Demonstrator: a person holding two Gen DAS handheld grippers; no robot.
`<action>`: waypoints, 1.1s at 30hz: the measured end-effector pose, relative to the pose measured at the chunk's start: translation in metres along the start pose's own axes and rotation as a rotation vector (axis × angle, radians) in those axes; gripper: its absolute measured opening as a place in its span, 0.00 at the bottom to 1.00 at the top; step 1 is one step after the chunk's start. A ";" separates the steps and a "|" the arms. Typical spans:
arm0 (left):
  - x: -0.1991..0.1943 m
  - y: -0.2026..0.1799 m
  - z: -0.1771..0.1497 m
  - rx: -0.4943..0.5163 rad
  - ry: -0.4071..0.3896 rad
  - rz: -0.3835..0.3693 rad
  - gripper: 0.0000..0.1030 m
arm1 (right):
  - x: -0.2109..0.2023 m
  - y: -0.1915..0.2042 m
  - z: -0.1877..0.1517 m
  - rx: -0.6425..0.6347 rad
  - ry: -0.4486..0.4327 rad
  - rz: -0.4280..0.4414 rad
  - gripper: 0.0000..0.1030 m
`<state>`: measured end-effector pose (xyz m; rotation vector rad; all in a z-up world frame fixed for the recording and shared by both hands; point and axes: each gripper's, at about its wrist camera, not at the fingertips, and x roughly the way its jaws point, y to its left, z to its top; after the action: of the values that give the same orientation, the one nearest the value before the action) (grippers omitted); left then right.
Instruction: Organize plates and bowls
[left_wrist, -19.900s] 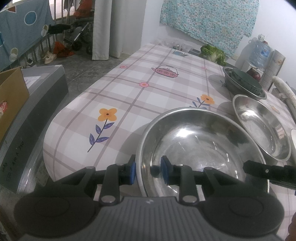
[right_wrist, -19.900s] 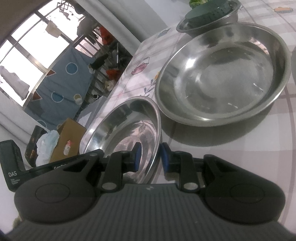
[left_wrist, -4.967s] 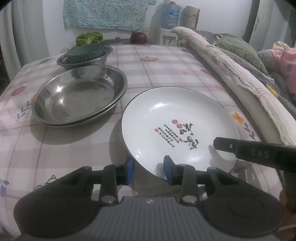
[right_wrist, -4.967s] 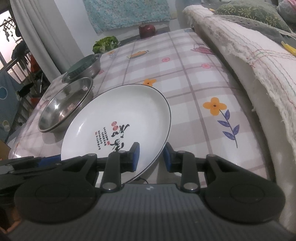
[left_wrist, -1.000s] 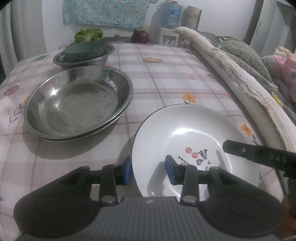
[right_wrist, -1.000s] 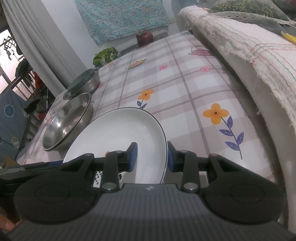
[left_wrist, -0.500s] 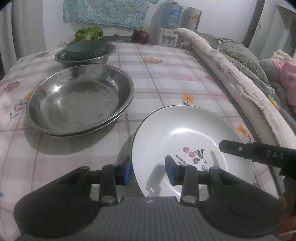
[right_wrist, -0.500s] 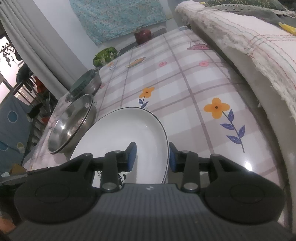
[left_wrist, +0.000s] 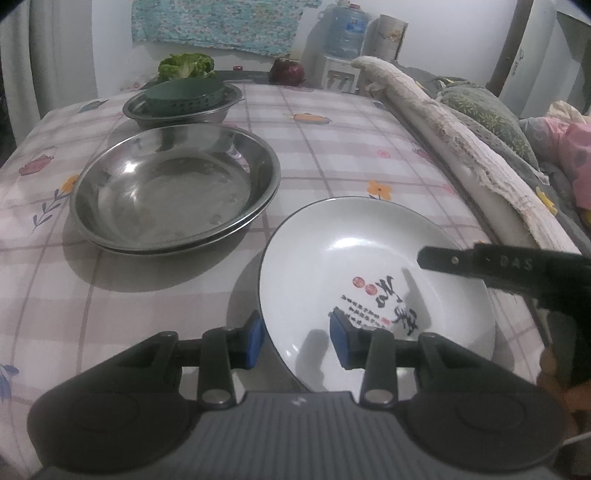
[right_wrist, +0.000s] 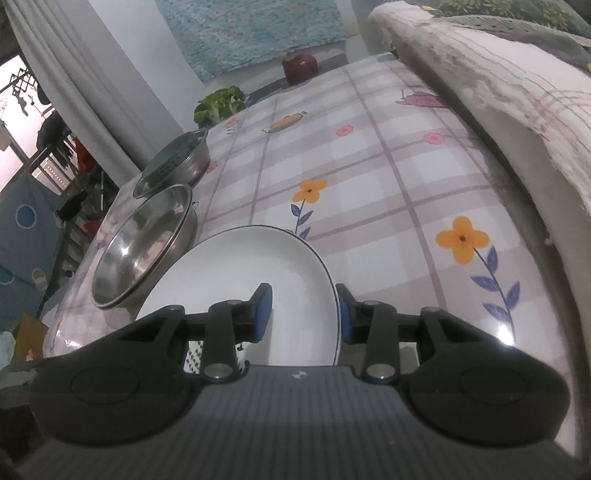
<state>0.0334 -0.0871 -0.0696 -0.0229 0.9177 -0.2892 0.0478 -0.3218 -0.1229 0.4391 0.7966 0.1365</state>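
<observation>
A white plate (left_wrist: 369, 258) with red and black characters lies on the checked tablecloth at the near right; it also shows in the right wrist view (right_wrist: 243, 280). My left gripper (left_wrist: 295, 338) is open, its jaws straddling the plate's near-left rim. My right gripper (right_wrist: 301, 314) is open, its jaws straddling the plate's right rim; one finger of it shows in the left wrist view (left_wrist: 480, 260). Two nested steel bowls (left_wrist: 173, 192) stand to the left. Behind them a steel bowl holding a green strainer (left_wrist: 183, 98).
A rolled white blanket (left_wrist: 443, 129) runs along the table's right edge, with bedding beyond. Lettuce (left_wrist: 186, 66) and a dark red fruit (left_wrist: 286, 72) sit at the table's far end. A water jug (left_wrist: 345, 33) stands behind.
Over the last second both grippers' jaws have widened a little around the plate's rim. The plate has stayed at the near right of the table.
</observation>
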 end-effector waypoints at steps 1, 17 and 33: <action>0.000 0.000 0.000 0.002 0.000 -0.002 0.38 | 0.001 0.001 0.001 -0.009 -0.003 -0.002 0.35; 0.006 -0.006 0.003 0.059 -0.020 0.067 0.34 | -0.011 0.005 -0.017 -0.055 -0.027 -0.030 0.34; 0.011 -0.009 0.009 0.062 -0.006 0.103 0.30 | -0.022 0.001 -0.027 -0.091 -0.029 -0.007 0.31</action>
<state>0.0448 -0.0994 -0.0714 0.0806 0.9000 -0.2213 0.0131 -0.3178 -0.1242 0.3519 0.7599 0.1589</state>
